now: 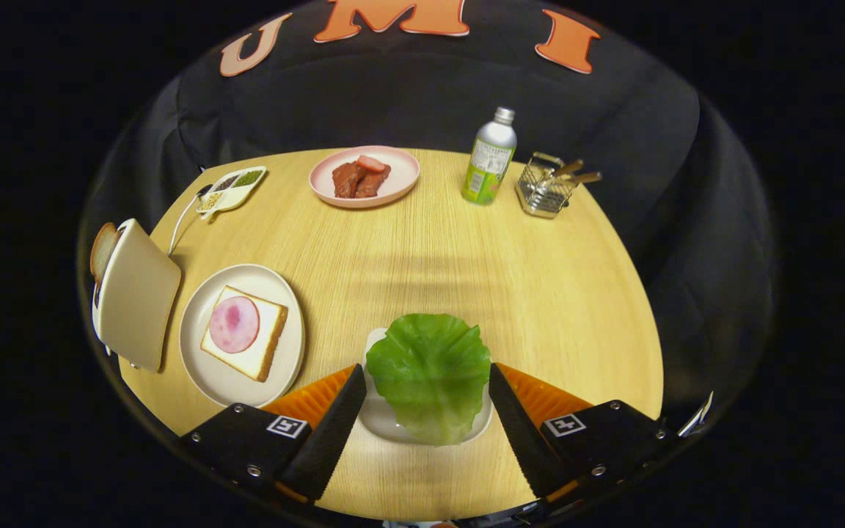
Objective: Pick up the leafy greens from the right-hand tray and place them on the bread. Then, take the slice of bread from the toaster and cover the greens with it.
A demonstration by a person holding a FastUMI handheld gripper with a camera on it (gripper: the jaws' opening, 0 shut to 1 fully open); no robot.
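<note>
A green lettuce leaf point(430, 374) lies on a small white tray point(377, 418) between my fingers. My gripper point(426, 375) is open, one finger on each side of the leaf; whether the fingers touch it I cannot tell. To the left of the fingers a white plate point(206, 370) holds a bread slice point(255, 345) topped with a round pink ham slice point(234, 323). Further left stands a cream toaster point(136, 293) with a slice of bread point(103, 249) sticking out of its slot.
Beyond the fingers, at the far side of the round wooden table point(422, 249), are a pink plate of meat point(364, 177), a bottle point(490, 155), a wire basket with utensils point(546, 187) and a small divided dish of seasonings point(233, 188) with a spoon.
</note>
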